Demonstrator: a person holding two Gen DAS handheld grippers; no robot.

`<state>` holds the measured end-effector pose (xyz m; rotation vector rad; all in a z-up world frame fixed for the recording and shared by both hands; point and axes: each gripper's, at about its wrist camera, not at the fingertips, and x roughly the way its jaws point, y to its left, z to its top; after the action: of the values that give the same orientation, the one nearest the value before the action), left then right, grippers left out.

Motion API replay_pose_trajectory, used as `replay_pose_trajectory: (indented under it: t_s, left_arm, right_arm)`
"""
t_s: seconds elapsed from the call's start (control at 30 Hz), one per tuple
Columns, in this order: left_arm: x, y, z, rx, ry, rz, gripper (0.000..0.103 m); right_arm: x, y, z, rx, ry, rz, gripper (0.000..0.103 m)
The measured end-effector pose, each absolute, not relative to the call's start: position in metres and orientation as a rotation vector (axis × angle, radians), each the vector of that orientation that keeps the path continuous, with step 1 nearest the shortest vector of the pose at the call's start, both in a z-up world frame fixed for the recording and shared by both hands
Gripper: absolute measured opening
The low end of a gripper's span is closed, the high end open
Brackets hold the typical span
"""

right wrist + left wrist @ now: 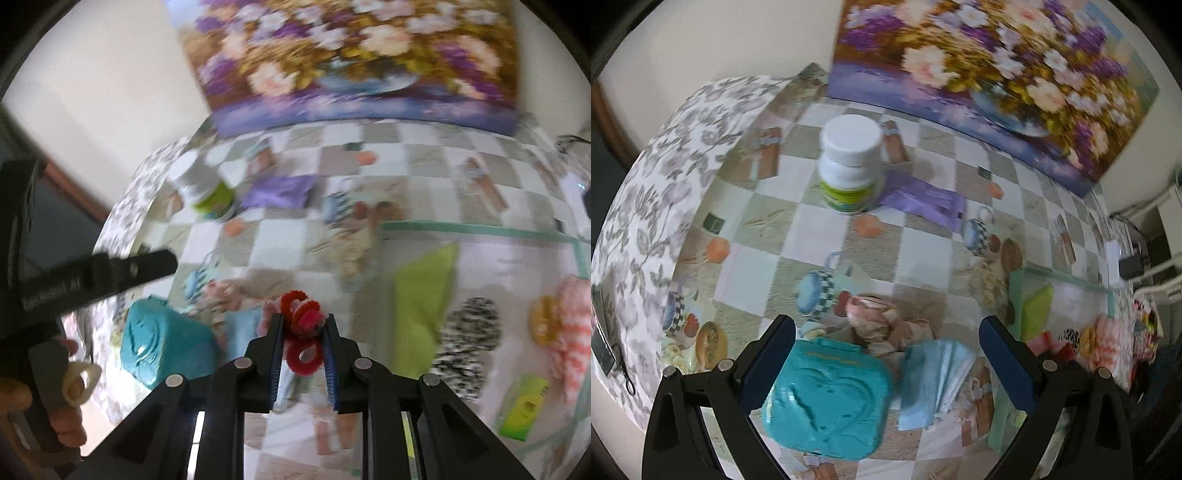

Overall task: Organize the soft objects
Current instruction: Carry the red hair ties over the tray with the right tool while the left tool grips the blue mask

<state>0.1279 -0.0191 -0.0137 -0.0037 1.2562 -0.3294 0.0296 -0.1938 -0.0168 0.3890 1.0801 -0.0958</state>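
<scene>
Right wrist view shows the right gripper (pixel 303 334) pinching a red scrunchie (pixel 304 325) above the table, tray (pixel 480 227) partly filled, while the left gripper (pixel 886 354) hangs spread and empty over a blue cloth (pixel 934 376), unsorted.

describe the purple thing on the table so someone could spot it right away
Start at the flower painting leaning against the wall, then drop to the white bottle with a green label. The folded purple cloth lies flat beside its base, the only lilac item there.
</scene>
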Motion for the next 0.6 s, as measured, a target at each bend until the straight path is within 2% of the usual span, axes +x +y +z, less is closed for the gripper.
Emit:
replay_pose_trajectory:
  t_s: [0.03,0.1,0.13,0.37,0.6]
  left_arm:
    - [0.126,-0.025,-0.015,0.017,1.258,-0.339,0.099]
    - [0.123,-0.035,-0.017,0.059,1.266,-0.355,0.086]
    - [0.122,-0.040,-0.019,0.078,1.273,-0.362,0.084]
    - [0.111,-0.075,-0.035,0.220,1.300,-0.407,0.079]
    - [0.103,-0.099,-0.055,0.317,1.340,-0.421,0.078]
  right_arm:
    - [0.027,-0.200,-0.015,0.394,1.073,-0.115,0.021]
    - [0.022,-0.213,-0.011,0.410,1.057,-0.156,0.021]
    - [0.019,-0.219,-0.009,0.421,1.047,-0.169,0.021]
    - [0.005,-0.246,0.002,0.484,0.992,-0.218,0.021]
    - [0.003,-0.252,0.002,0.510,0.987,-0.217,0.021]
